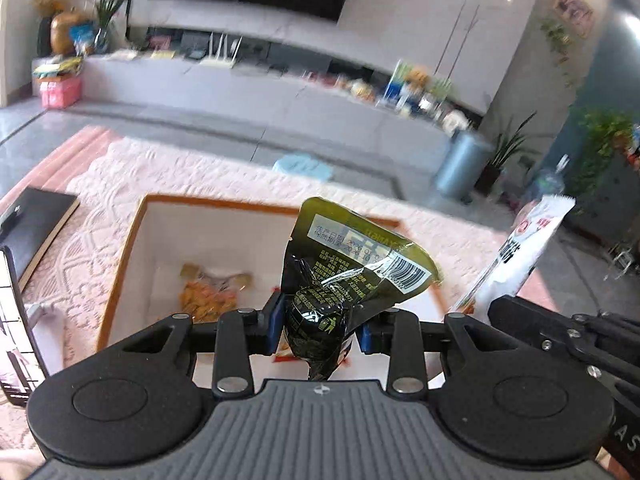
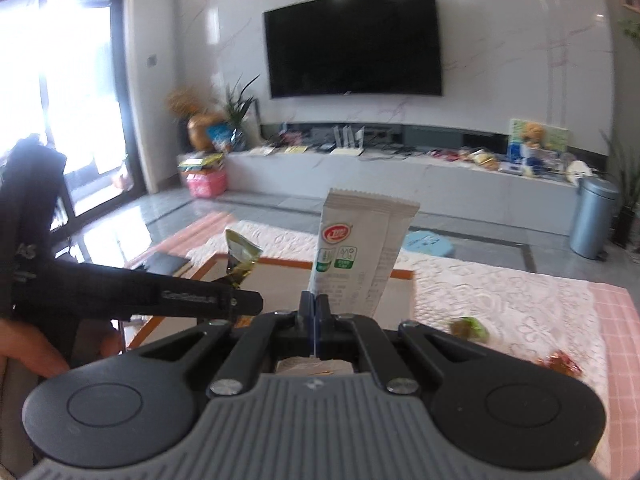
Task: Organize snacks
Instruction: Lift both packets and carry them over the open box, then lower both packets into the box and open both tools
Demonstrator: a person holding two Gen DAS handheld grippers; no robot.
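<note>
The left gripper (image 1: 320, 322) holds a dark green snack pouch (image 1: 352, 268) between its blue pads. The jaws are only partly closed, because the crumpled lower part of the pouch fills the gap between them. The pouch stands up from the jaws and leans a little to the right, with its barcode label toward the camera. It hangs above a shallow white box with an orange rim (image 1: 132, 240). Inside this box an orange and yellow snack bag (image 1: 208, 292) lies on the bottom.

The right gripper (image 2: 315, 312) is closed fully, and its pads pinch the lower edge of a white snack packet (image 2: 356, 252). The packet stands upright, with a red round logo and green marks on its front. It is over the near part of the same box, whose orange rim (image 2: 402, 274) shows behind it. In the right wrist view the left gripper comes in from the left side, and a hand (image 2: 32, 354) holds its handle.

The box sits on a table covered with a pale lace cloth (image 2: 500, 300). To the right of the box, two small wrapped sweets lie on the cloth, a green one (image 2: 470, 327) and a red one (image 2: 560, 362), well apart from the box. A dark notebook (image 1: 40, 220) lies on the cloth to the left of the box.
</note>
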